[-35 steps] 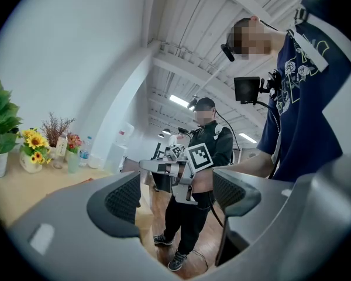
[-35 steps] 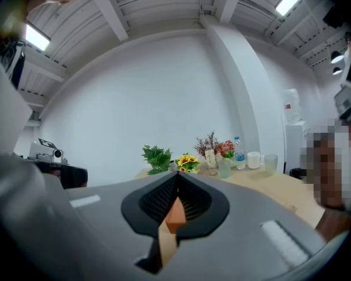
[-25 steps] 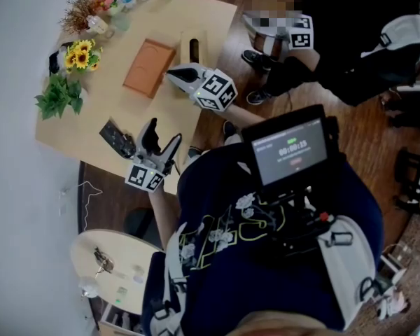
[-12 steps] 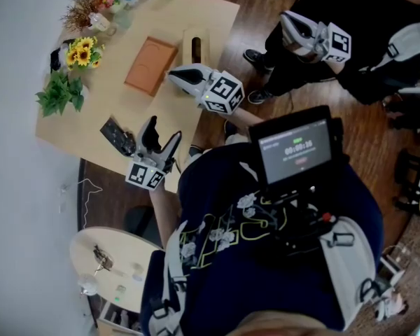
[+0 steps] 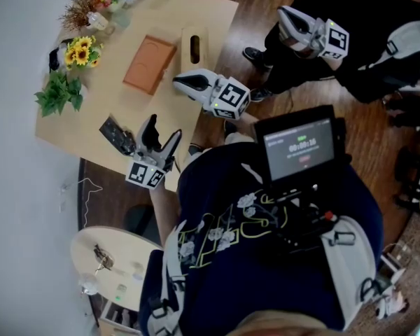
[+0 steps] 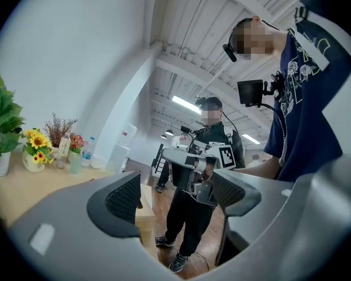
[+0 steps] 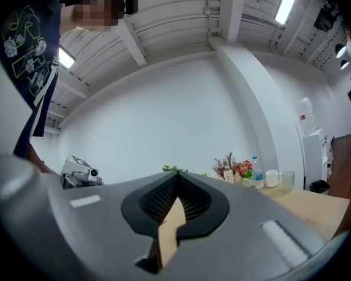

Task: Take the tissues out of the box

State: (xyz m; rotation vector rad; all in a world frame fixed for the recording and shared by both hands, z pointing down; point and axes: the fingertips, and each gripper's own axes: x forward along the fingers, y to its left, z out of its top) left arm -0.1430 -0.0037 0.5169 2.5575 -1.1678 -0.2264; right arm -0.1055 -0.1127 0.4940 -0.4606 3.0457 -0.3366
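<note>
The tissue box (image 5: 194, 44), pale wood with a dark oval slot on top, stands at the far side of the beige table (image 5: 112, 103) in the head view. No tissue shows above the slot. My right gripper (image 5: 180, 81) hovers just short of the box, jaws shut with nothing between them. In the right gripper view the pads of my right gripper (image 7: 175, 196) meet, and only a sliver of beige shows past them. My left gripper (image 5: 163, 131) stands open and empty at the table's near edge. In its own view my left gripper (image 6: 175, 195) faces away across the room.
A brown tray (image 5: 150, 65) lies left of the box. A black flat device (image 5: 117, 137) rests by my left gripper. Flowers (image 5: 80, 53), a green plant (image 5: 58, 95) and cups line the far left. Another person holds a gripper (image 5: 311, 33) beyond the table. A small round table (image 5: 108, 261) stands nearer.
My right gripper has drifted a little right and back toward me, away from the box. The other person's gripper has shifted. My left gripper has stayed put.
</note>
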